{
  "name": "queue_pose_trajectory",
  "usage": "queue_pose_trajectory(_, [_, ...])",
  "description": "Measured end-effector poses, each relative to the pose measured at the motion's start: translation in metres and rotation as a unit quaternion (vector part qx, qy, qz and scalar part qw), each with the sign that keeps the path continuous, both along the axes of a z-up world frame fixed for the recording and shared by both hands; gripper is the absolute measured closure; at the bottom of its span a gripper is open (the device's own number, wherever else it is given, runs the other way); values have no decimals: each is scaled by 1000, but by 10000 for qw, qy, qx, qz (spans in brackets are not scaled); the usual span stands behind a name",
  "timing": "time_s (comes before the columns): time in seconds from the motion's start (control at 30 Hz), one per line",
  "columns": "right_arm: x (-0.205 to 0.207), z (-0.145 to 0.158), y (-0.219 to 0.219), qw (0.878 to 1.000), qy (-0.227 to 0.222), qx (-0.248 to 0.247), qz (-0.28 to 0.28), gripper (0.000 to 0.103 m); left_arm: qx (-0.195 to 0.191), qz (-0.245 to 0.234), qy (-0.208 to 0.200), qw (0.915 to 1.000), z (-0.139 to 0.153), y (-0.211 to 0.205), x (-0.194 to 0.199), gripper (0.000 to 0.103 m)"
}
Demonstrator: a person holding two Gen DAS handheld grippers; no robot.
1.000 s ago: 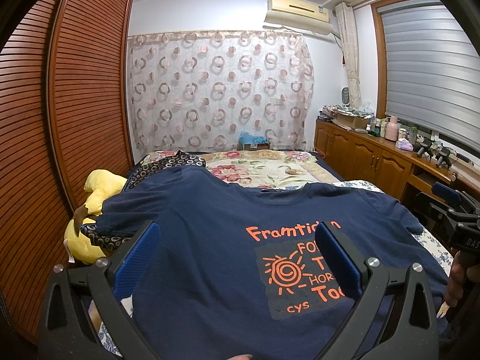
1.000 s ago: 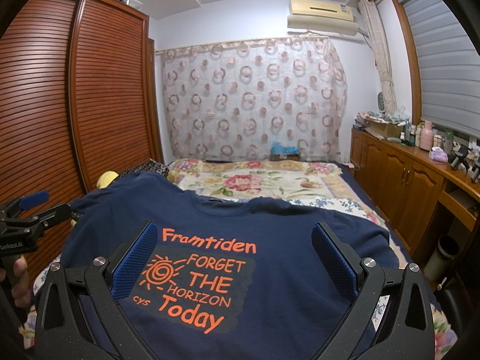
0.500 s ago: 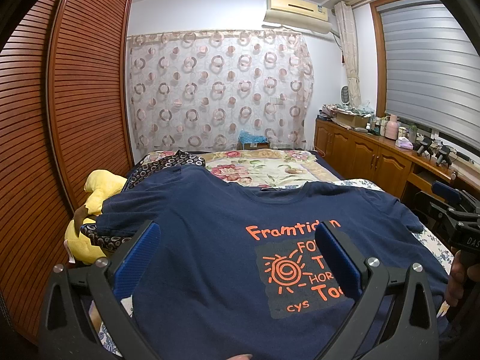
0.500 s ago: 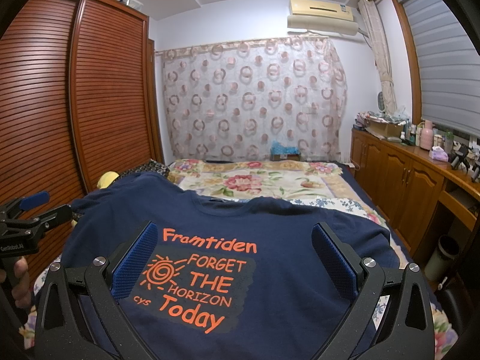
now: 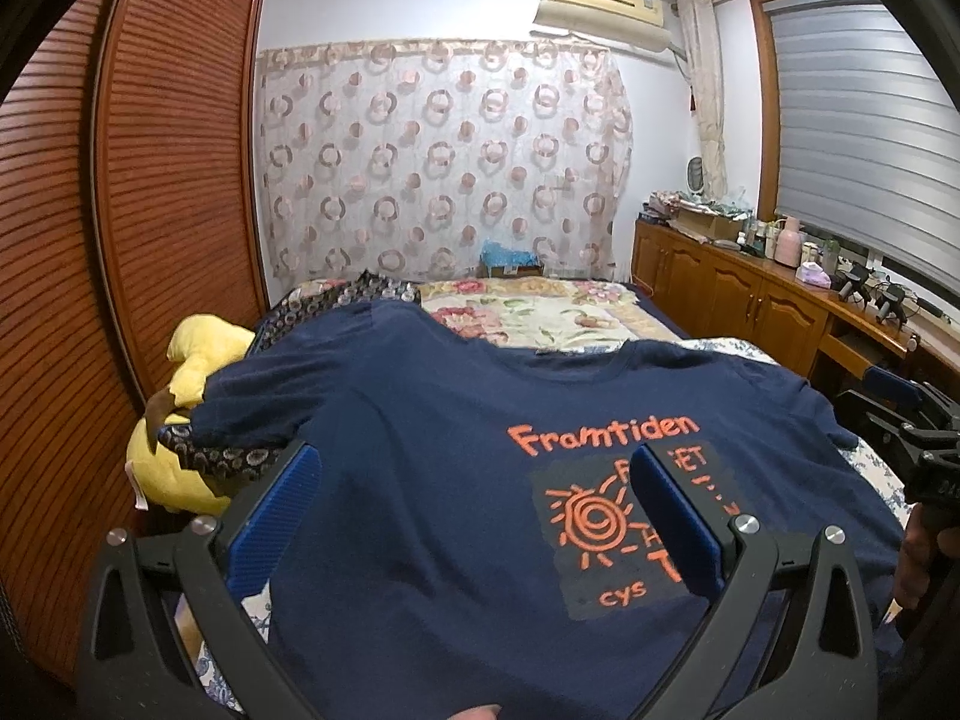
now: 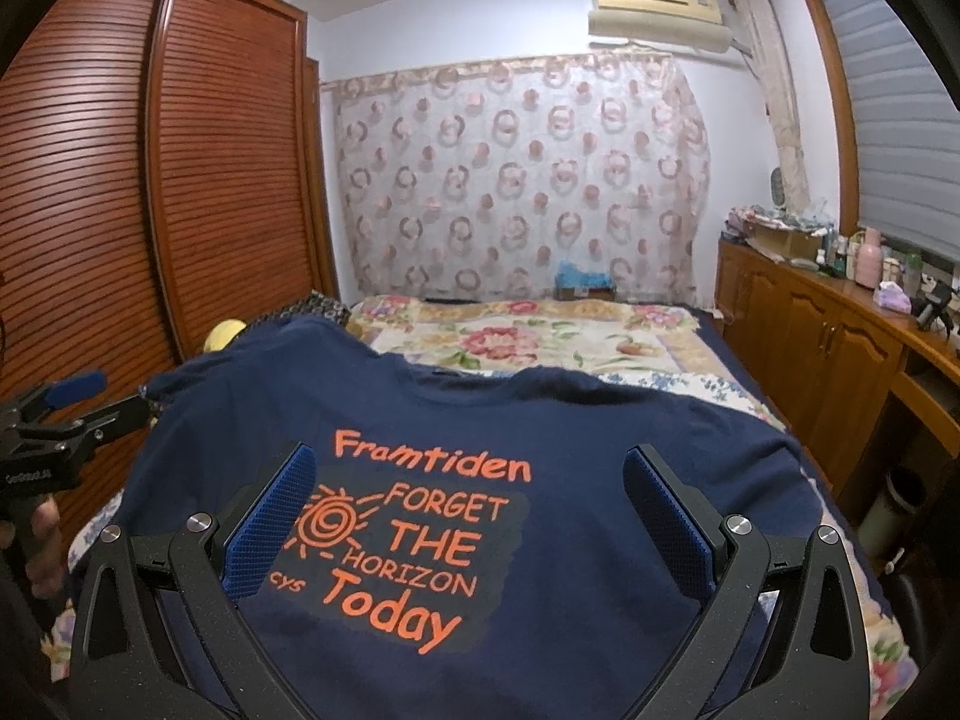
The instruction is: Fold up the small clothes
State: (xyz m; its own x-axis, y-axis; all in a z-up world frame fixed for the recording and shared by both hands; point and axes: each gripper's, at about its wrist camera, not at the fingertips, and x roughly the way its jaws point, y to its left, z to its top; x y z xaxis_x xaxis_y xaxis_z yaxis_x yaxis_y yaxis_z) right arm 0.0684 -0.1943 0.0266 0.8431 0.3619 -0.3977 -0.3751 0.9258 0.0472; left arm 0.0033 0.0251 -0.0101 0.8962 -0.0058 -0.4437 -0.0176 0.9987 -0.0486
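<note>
1. Bedroom setting: the bed (image 6: 690,387) carries a floral quilt, with a louvred wardrobe (image 5: 174,180) on one side and a wooden cabinet (image 6: 840,330) on the other.
2. Locate the navy T-shirt (image 6: 570,450). It lies spread print-up across the near end of the bed, its left sleeve (image 5: 258,402) draped over a yellow plush toy (image 5: 192,360).
3. Check the left tool (image 5: 474,516) and right tool (image 6: 468,516): both stand wide apart above the shirt, gripping nothing.
4. Judge the step as pre-fold; no fold is made yet.
5. Next, lower each tool to an edge or sleeve and pinch one layer cleanly.
</note>
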Motion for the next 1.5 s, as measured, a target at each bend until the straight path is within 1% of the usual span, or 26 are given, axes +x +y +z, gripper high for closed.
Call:
queue_pose_trajectory(0.3, [11,-21,7,9993,320,-96,159,0,3,-11,268,9996,-19,21,6,0])
queue_pose_trajectory(0.43, [15,-26,12,9987,423,-135,242,0,-60,9,335,9994,-25,38,7,0])
queue_pose_trajectory(0.63, [22,-34,17,9977,560,-171,351,0,-48,26,419,9991,-32,60,9,0])
queue_pose_trajectory(0.83, [34,-44,26,9960,684,-247,513,0,-111,105,536,9984,-36,94,16,1])
queue_pose_trajectory(0.93, [36,-46,27,9952,745,-234,591,0,-203,157,550,9982,-34,113,22,6])
queue_pose_trajectory(1.0, [35,-46,29,9947,737,-252,665,0,-248,203,567,9979,-32,127,30,12])
queue_pose_trajectory(1.13, [34,-47,34,9936,759,-302,777,0,-189,276,621,9975,-25,149,51,16])
queue_pose_trajectory(1.17, [35,-47,36,9932,757,-341,815,0,-200,256,650,9974,-24,154,57,25])
queue_pose_trajectory(1.2, [37,-46,39,9928,760,-369,848,0,-241,234,707,9969,-24,160,65,28])
queue_pose_trajectory(1.3, [41,-43,47,9913,747,-441,986,0,-283,270,909,9951,-28,173,85,31])
queue_pose_trajectory(1.4, [41,-37,57,9901,664,-504,1128,0,-376,362,1192,9915,-39,185,97,32])
queue_pose_trajectory(1.5, [38,-35,65,9889,615,-518,1252,0,-403,383,1377,9889,-46,189,105,32])
